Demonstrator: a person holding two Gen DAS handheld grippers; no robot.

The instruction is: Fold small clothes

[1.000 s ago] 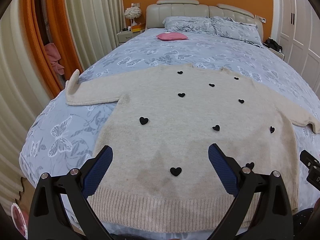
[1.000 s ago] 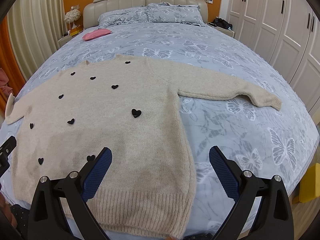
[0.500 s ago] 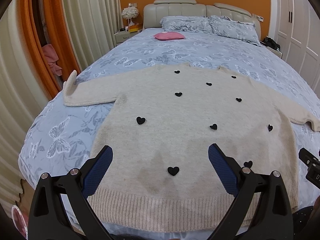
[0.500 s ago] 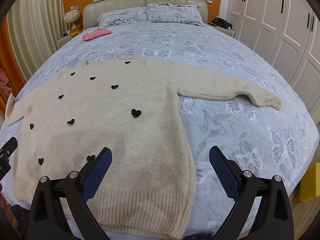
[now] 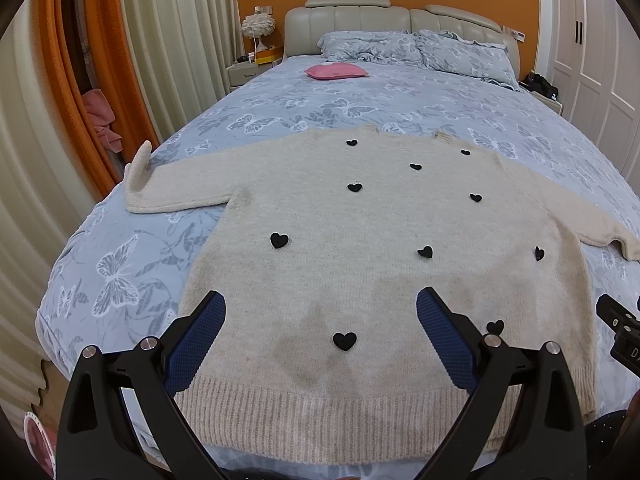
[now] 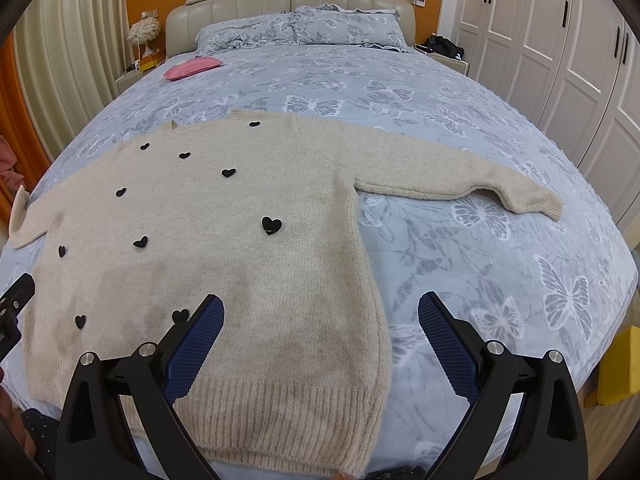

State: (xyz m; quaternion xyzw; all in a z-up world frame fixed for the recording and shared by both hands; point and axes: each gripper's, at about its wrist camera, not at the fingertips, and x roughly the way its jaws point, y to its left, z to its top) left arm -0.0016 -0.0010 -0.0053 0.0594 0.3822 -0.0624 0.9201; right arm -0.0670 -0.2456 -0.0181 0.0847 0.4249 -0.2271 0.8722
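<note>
— While I hover at the foot, what's laid out?
— The bed carries the sweater flat, sleeves spread, hem nearest me; a pink cushion lies near the pillows.
— Jaws?
— My left gripper and right gripper both gape apart, holding nothing.

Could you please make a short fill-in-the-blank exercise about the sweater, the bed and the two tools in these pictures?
1. The beige sweater is decorated with small black ____.
2. The bedspread is printed with a pattern of ____.
3. A pink ____ lies near the pillows.
4. The left tool and the right tool are both ____ and hold nothing.

Missing words: hearts; butterflies; cushion; open
</note>
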